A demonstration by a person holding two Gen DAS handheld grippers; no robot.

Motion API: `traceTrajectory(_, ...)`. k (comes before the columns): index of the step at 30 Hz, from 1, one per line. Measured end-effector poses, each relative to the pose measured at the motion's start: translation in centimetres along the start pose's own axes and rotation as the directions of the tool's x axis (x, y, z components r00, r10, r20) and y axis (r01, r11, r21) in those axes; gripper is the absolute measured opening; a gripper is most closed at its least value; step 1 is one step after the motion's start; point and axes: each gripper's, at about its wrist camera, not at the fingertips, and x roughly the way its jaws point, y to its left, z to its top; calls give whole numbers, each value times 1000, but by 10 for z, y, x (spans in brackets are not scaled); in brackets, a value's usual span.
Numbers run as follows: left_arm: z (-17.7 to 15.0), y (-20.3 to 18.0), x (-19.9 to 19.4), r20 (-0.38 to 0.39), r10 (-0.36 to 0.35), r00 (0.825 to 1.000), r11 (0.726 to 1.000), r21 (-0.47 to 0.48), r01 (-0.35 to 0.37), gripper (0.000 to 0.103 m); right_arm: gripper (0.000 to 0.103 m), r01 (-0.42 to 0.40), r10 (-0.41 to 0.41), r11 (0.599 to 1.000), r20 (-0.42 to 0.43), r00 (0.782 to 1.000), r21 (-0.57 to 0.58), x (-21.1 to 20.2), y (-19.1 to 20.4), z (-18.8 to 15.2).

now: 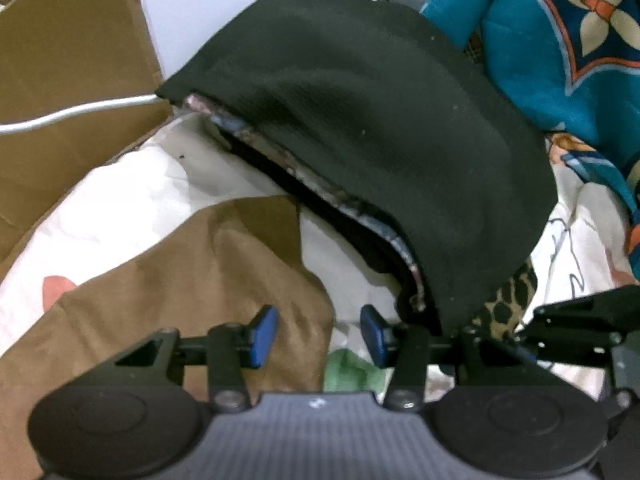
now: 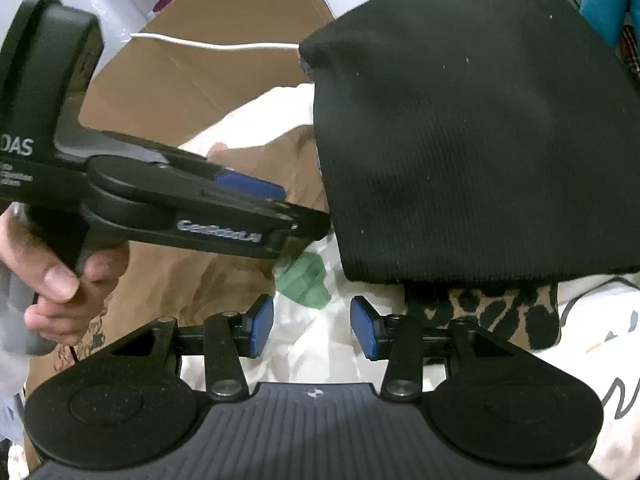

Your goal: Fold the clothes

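A folded black knit garment [image 1: 380, 132] lies on top of a stack of folded clothes, with patterned layers and a leopard-print piece [image 1: 508, 304] showing under its edge. A brown garment [image 1: 200, 280] lies spread on the white printed sheet [image 1: 140, 192] to the left. My left gripper [image 1: 319, 336] hovers open over the sheet between the brown garment and the stack, with nothing between its blue pads. In the right wrist view, my right gripper [image 2: 312, 328] is open over the sheet, just short of the black garment [image 2: 480, 140] and the leopard-print piece [image 2: 500, 308]. The left gripper [image 2: 280, 208] reaches in from the left, held by a hand [image 2: 52, 280].
Flattened cardboard [image 1: 72, 60] with a white cable [image 1: 80, 110] across it lies beyond the sheet at the left. A teal patterned blanket [image 1: 560, 40] is bunched at the far right. The sheet has a green print [image 2: 304, 280] beside the brown garment [image 2: 180, 280].
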Motion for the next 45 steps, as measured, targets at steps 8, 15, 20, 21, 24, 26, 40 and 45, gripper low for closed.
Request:
traceTrajectory(8,-6,23,12,-20,21,1000,997,-80,-23,5,50,-5,5,1000,-15,1000,0,7,2,1)
traceTrajectory(15,-5,78,-23,38,-16,999,970,-240,25,4,50,-56,55,998,14,998,39,11,6,9)
traceTrajectory(20,-16,103,-31,24,-3,1000,957,-291,10,4,50,-101,100,991,20,995,83,24,10,14)
traceTrajectory(21,-18,107,-32,19,-5,1000,953,-302,10,5,50,-112,110,990,23,994,89,26,11,18)
traceTrajectory(24,-21,112,-28,-2,-3,1000,946,-324,2,7,50,-149,146,983,31,989,110,33,14,24)
traceTrajectory(26,-22,117,-22,-4,-12,1000,939,-344,10,7,50,-184,181,973,32,983,136,40,16,29)
traceTrajectory(40,-20,113,-25,5,-39,999,933,-357,39,7,50,-197,200,947,16,980,255,76,29,41)
traceTrajectory(45,-17,113,-26,1,-29,1000,937,-348,28,7,49,-150,172,929,-34,985,337,87,24,42)
